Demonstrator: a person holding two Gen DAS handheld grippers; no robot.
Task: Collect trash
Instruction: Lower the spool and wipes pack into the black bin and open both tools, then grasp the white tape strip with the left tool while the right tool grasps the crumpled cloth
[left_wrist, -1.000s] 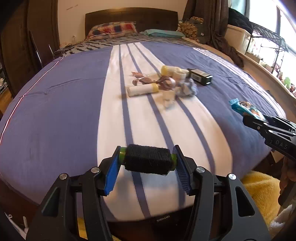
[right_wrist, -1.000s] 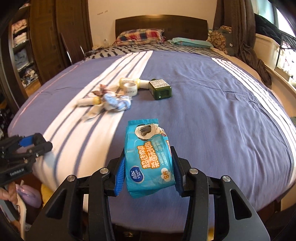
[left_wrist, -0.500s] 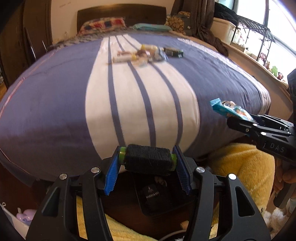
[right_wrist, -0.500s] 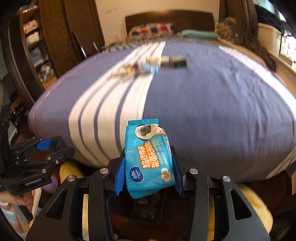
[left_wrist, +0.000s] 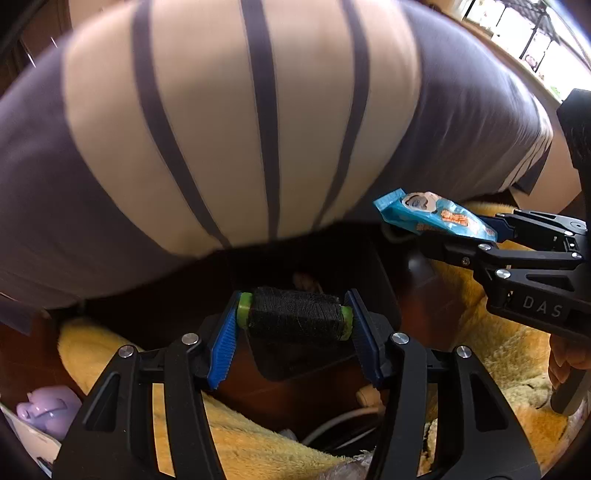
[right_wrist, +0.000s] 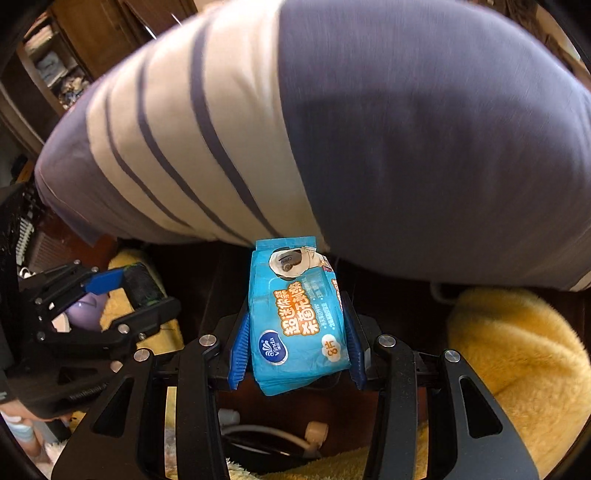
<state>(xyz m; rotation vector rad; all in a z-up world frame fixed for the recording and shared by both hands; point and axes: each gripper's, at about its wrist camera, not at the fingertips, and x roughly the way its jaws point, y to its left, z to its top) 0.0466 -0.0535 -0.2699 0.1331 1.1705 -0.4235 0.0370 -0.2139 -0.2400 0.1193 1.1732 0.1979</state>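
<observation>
Purple-and-cream striped bedding (left_wrist: 229, 122) fills the upper frame; below it, my left gripper (left_wrist: 293, 332) pinches a black thread spool (left_wrist: 293, 315), my right gripper (right_wrist: 295, 345) clamps a blue wet-wipe packet (right_wrist: 295, 325).

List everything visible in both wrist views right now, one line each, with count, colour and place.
thread spool: one, black thread on a green core, clamped between the left jaws.
wet-wipe pack: one, light blue with orange lettering, clamped between the right jaws.
bedspread: one, purple-blue with a white striped band, hanging over the bed edge above both grippers.
plush blanket: yellow, on the floor below the bed.
toy figure: one, lilac, bottom left of the left view.
white cable: one, on the dark floor under the right gripper.
left gripper: black with blue pads.
right gripper: black with blue pads.
</observation>
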